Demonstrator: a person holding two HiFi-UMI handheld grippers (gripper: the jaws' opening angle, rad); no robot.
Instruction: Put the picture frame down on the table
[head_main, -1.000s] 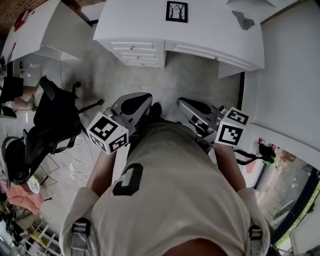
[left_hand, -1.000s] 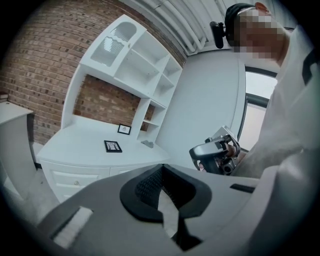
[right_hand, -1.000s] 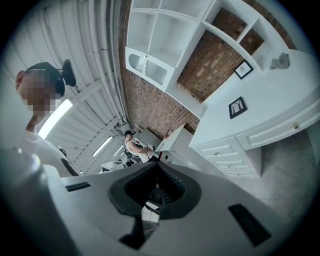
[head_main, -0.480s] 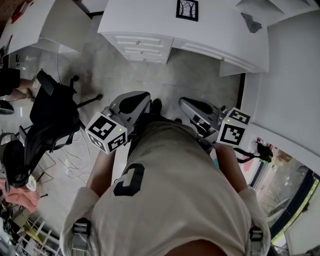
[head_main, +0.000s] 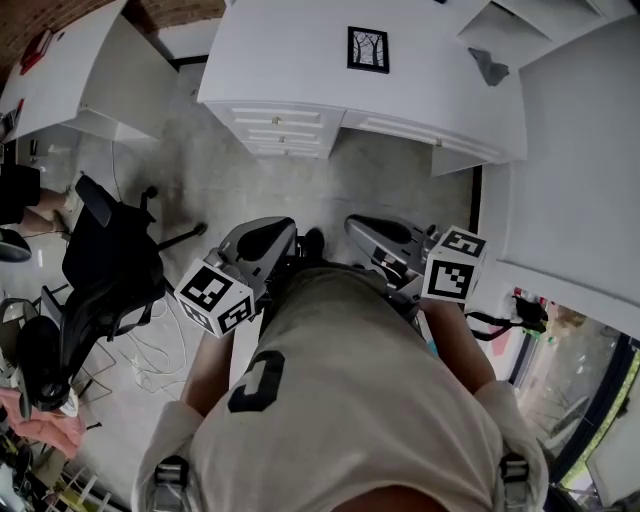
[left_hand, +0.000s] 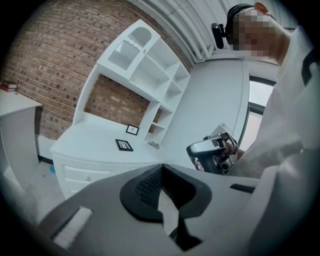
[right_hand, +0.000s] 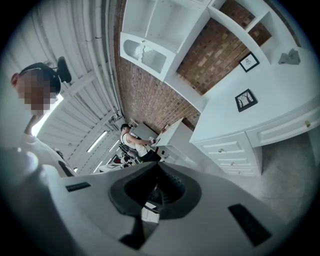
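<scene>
We see the frame (head_main: 368, 49) lying flat on the white worktop (head_main: 290, 60), towards its far side and just beyond the right end of the drawers (head_main: 275, 118). It is black-edged around a pale picture of trees. Its slightly longer axis runs away from us across the worktop's depth, so the trees read upright from our side, and its edges sit nearly square with the worktop's front edge. The left hand-held gripper (head_main: 262, 238) and the right hand-held gripper (head_main: 383, 232) are held close to the body over the grey floor (head_main: 400, 170), well apart from the frame. Each has its jaws closed together with nothing between them. A second frame (left_hand: 132, 130) stands by the brick wall (left_hand: 45, 75) below white shelves (left_hand: 150, 65). A black chair (head_main: 110, 270) stands at our left.
</scene>
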